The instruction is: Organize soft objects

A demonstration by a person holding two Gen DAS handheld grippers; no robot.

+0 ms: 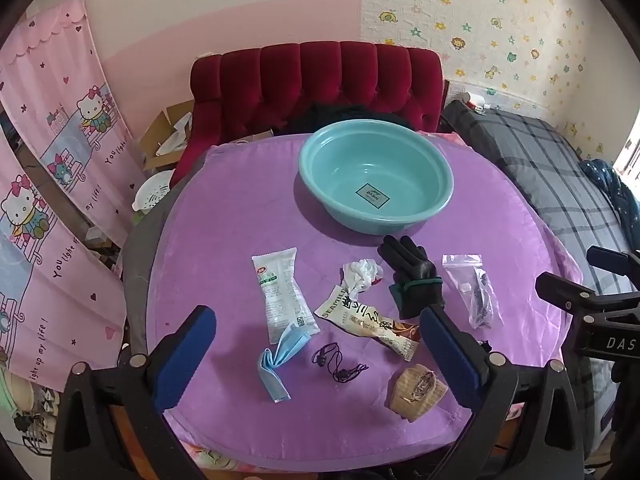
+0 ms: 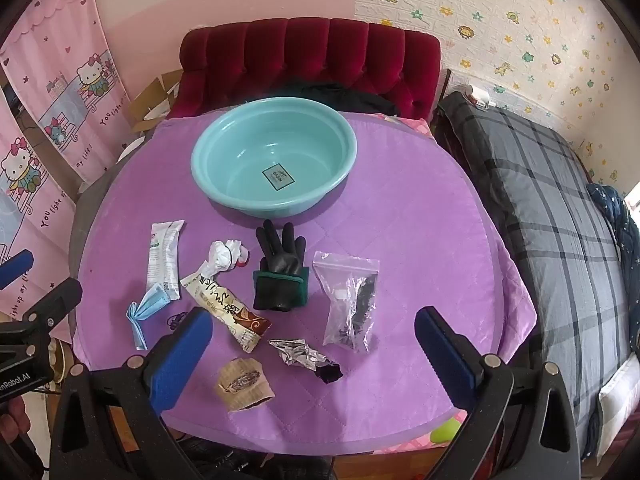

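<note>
The left gripper hangs over the near edge of the desk with its blue-padded fingers spread wide and nothing between them. The right gripper is the same: fingers fully apart, empty, tilted down at the purple cloth.

Taking the teal basin at the far side of the desk as the landmark, all the soft things lie on the near side of it. Just in front of the basin is a black glove with a green cuff, its fingertips pointing toward the basin. Left of the glove sits a crumpled white tissue, and further left a long white packet. A folded blue face mask lies at the near end of that packet, touching it. A printed snack wrapper runs diagonally from the tissue toward the near edge. A dark cord lies beside the mask. Right of the glove is a clear zip bag with dark contents. Nearest the grippers are a tan paper cup sleeve and a crushed foil wrapper with a dark scrap at its end.

The basin is empty apart from a label on its bottom. Behind it stands a red tufted chair; to the right of it, a bed with a plaid cover.
</note>
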